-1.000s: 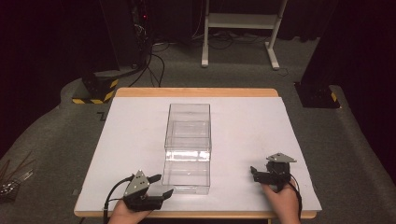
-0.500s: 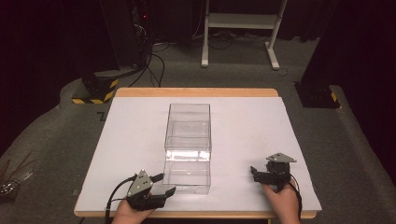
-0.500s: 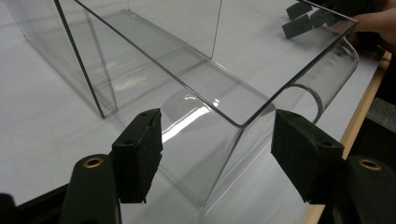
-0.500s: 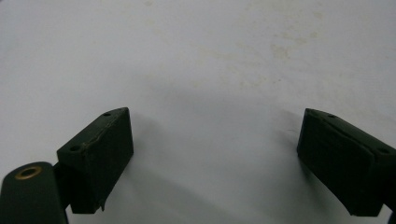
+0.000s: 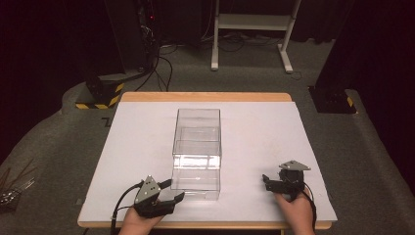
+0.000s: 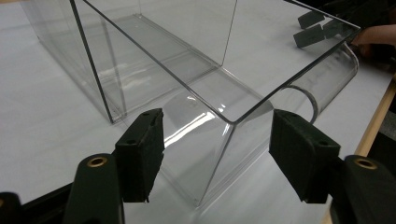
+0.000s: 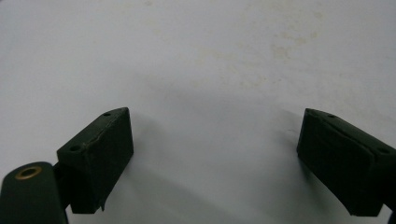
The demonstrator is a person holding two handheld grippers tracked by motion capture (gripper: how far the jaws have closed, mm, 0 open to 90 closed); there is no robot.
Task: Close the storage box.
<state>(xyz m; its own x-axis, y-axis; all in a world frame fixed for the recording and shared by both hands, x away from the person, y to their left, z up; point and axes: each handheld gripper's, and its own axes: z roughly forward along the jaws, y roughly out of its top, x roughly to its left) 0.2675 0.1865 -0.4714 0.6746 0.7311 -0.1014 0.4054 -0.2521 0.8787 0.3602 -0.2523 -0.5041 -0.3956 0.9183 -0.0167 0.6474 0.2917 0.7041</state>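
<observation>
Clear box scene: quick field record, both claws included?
box: clear box, open top, lengthwise on white table
left claw: at the box's near left corner, jaws have just been closing; pads straddle the corner, not pressing
right claw: open over bare table, apart from box
contents: nothing visible inside

Right claw (image 7: 215, 158) spread wide, both black pads apart, hovering over bare white desk (image 7: 201, 60).

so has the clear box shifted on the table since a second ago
No. The clear box sits the same against the table far edge.
</observation>
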